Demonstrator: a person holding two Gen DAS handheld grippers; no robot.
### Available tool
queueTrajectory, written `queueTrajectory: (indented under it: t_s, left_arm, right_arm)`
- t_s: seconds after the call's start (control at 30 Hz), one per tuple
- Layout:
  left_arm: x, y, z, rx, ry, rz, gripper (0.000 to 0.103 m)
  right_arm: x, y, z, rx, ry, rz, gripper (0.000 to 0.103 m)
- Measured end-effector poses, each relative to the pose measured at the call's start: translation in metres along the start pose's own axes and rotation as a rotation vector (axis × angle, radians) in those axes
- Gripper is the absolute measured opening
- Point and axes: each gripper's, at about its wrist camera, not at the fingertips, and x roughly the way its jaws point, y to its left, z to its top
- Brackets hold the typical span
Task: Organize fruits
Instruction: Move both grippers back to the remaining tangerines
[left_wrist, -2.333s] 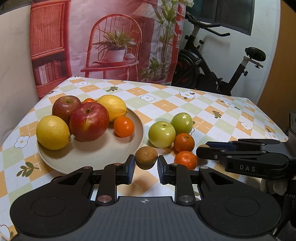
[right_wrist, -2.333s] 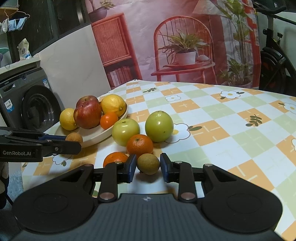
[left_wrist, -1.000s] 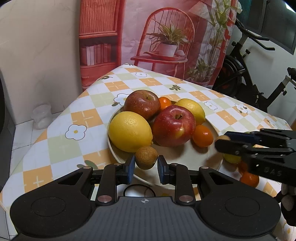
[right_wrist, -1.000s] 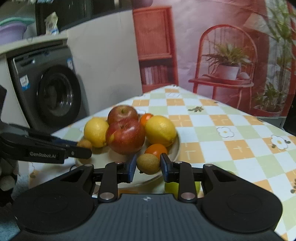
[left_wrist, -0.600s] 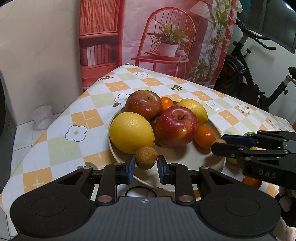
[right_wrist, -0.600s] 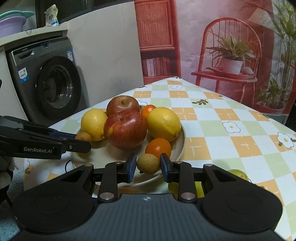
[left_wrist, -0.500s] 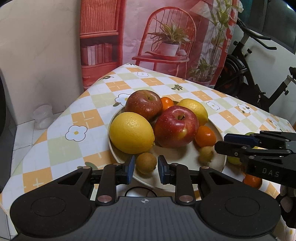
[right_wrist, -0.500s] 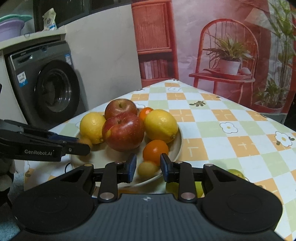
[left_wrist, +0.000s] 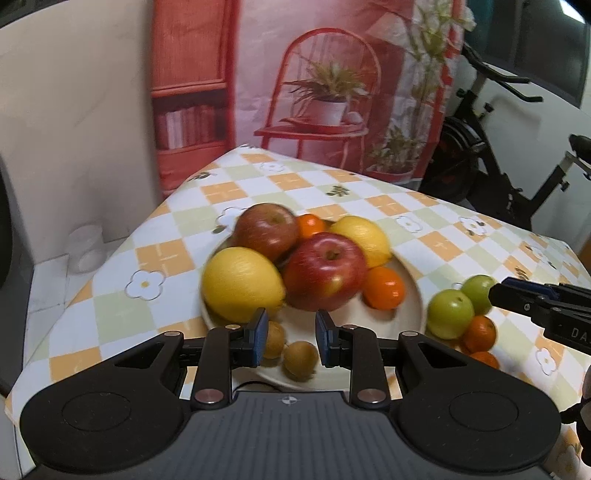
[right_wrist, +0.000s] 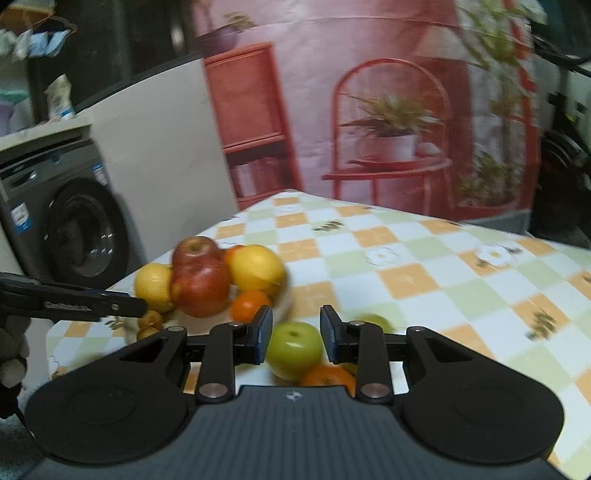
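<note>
A beige plate (left_wrist: 408, 308) holds two red apples (left_wrist: 325, 275), two lemons (left_wrist: 242, 286) and two oranges (left_wrist: 384, 288). Two small brown fruits (left_wrist: 300, 360) lie side by side on its near edge. My left gripper (left_wrist: 289, 338) hovers just over them, its jaws slightly apart and pressing on nothing. Beyond my right gripper (right_wrist: 296, 334), which is open and empty, a green apple (right_wrist: 293, 349) sits on the table. In the left wrist view the right gripper's tip (left_wrist: 517, 295) is over the green apples (left_wrist: 450, 314), right of the plate.
Two oranges (left_wrist: 480, 334) lie by the green apples on the checked tablecloth (left_wrist: 436, 251). The table's left edge drops off beside a washing machine (right_wrist: 77, 229). An exercise bike (left_wrist: 498, 155) stands behind the table's far right corner. A gloved hand (right_wrist: 13, 350) holds the left gripper.
Both grippers have let go of their small brown fruits, which now lie on the plate's near edge. The right gripper has swung right, off the plate and over the green apples.
</note>
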Motion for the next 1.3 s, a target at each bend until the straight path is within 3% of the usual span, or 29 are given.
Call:
queueTrajectory:
  t_s: [0.23, 0.43, 0.63, 0.87, 1.3]
  left_arm:
    - [-0.004, -0.019, 0.0, 0.043, 0.013, -0.062, 0.03]
    - [-0.001, -0.036, -0.002, 0.058, 0.03, -0.112, 0.036]
    - [0.01, -0.069, -0.008, 0.104, 0.053, -0.199, 0.044]
    - [0.022, -0.103, -0.021, 0.196, 0.089, -0.27, 0.044]
    - [0.042, -0.122, -0.034, 0.238, 0.148, -0.302, 0.046]
  right_arm:
    - [-0.022, -0.021, -0.022, 0.075, 0.012, -0.039, 0.033]
    - [-0.029, -0.025, -0.037, 0.079, 0.029, -0.059, 0.033]
    - [-0.039, -0.033, -0.046, 0.092, 0.022, -0.089, 0.033]
    - [-0.05, -0.041, -0.045, 0.075, -0.024, -0.134, 0.033]
    - [-0.052, -0.055, -0.049, 0.122, -0.018, -0.129, 0.033]
